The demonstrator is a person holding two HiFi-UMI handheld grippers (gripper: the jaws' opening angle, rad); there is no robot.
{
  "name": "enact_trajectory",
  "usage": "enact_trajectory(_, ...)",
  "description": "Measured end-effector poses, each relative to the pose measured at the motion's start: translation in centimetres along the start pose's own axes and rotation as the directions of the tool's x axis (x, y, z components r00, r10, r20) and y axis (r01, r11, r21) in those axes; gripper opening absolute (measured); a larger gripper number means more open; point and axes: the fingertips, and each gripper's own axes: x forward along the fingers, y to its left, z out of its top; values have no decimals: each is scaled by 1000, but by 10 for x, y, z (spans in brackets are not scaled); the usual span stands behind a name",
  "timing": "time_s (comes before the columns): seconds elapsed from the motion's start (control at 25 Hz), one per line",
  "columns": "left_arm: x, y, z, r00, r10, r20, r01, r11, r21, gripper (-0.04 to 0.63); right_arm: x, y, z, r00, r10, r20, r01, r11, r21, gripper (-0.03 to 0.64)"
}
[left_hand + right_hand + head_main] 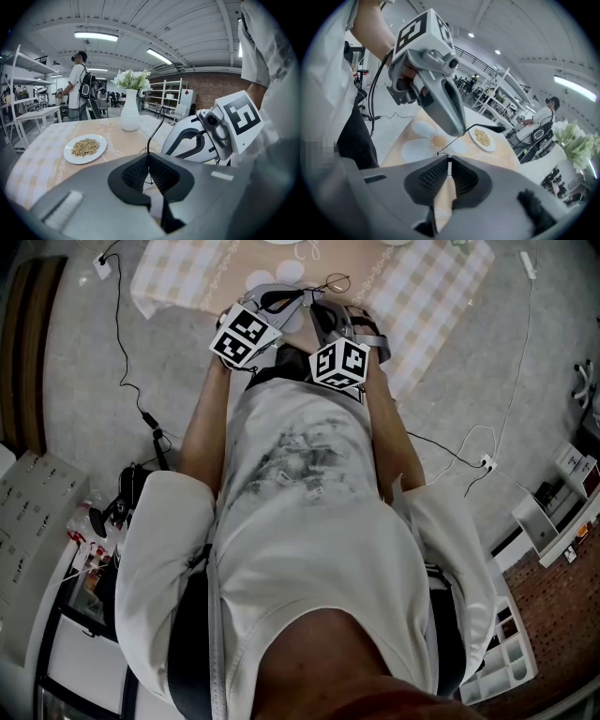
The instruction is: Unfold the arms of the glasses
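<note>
Both claws meet at the upper centre of the head view, above the near edge of the surface point(431, 296) with its checked cloth, and the glasses point(330, 281) are held in the air between them, not lying on the surface. The left claw point(149, 158) is closed on a thin wire of the frame, and a dark strand rises from its tips toward the upper middle of the left gripper view. The right claw point(449, 161) is likewise pinched nearly shut on the wire, leaving only a narrow slit between its pads. We cannot tell which part of the frame each claw grips. From the right claw, one arm point(492, 127) of the glasses runs away toward the upper right of the right gripper view and ends in a thicker dark tip. Its long axis therefore points away from the person, passing just beside the nose of the left claw. We judge that the arm must swing about its hinge close to the claw tips, and that both claws are equally near. A plate point(101, 143) of grain and a white vase point(130, 117) stand farther back on the surface, well apart from the grip.
</note>
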Motion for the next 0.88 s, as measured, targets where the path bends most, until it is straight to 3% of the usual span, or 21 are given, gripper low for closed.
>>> enact_trajectory(0.88,-1,0,-2,1000,5,-1,-5,1000,-3,12,-25,-39,5,993,-121,15,119,988,100,23)
